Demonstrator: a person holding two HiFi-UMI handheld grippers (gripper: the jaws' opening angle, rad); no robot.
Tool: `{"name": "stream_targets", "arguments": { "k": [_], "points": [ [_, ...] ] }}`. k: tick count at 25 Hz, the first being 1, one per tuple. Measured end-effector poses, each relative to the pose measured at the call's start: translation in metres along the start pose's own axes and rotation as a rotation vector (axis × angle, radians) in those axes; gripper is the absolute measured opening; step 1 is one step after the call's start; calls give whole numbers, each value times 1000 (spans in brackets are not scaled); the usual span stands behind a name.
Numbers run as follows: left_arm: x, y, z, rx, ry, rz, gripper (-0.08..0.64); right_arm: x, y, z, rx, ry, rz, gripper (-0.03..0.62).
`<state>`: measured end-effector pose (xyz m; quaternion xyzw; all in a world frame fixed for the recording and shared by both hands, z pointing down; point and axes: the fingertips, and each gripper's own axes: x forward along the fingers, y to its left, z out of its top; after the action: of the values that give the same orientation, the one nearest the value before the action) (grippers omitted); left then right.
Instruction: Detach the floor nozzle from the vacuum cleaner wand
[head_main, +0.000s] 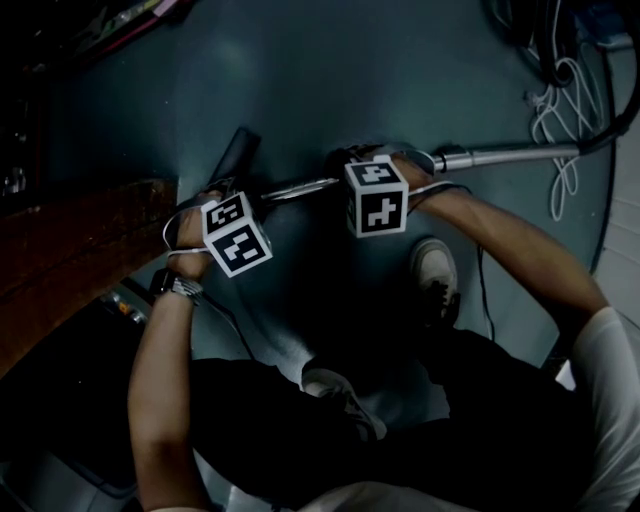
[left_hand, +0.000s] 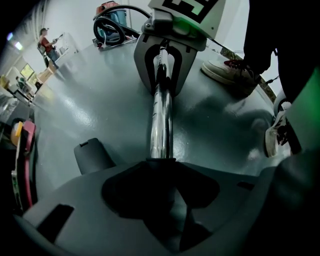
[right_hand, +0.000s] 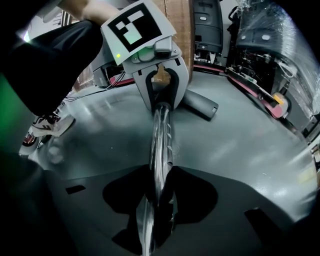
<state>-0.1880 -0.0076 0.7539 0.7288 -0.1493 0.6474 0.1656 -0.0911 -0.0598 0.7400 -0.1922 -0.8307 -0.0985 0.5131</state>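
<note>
chrome wand (head_main: 300, 187): not yet off floor nozzle (head_main: 236, 152), upper left
left gripper (right_hand: 161, 95): clamps wand
right gripper (left_hand: 161, 75): clamps wand
remaining: separation

White cables (head_main: 556, 120) on grey floor (head_main: 300, 80), wooden plank (head_main: 80, 250) leftward

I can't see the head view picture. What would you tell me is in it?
Seen from above, a person's left hand-held gripper and right hand-held gripper both clamp a shiny vacuum wand over a grey floor. A white sneaker shows below it.
</note>
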Motion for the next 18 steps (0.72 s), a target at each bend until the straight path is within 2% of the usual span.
{"name": "stream_targets", "arguments": {
  "k": [2, 5, 12, 18],
  "points": [
    [-3, -4, 2, -9, -8, -24, 181, -3, 2, 0, -3, -7, -2, 166],
    [-11, -3, 4, 4, -26, -16, 181, -11, 2, 3, -3, -29, -14, 166],
    [-38, 10, 20, 53, -99, 87, 178, -30, -10, 2, -6, -37, -42, 164],
    [-51, 17, 26, 90, -109, 171, 175, -38, -15, -1, 23, -30, -22, 164]
  ]
}}
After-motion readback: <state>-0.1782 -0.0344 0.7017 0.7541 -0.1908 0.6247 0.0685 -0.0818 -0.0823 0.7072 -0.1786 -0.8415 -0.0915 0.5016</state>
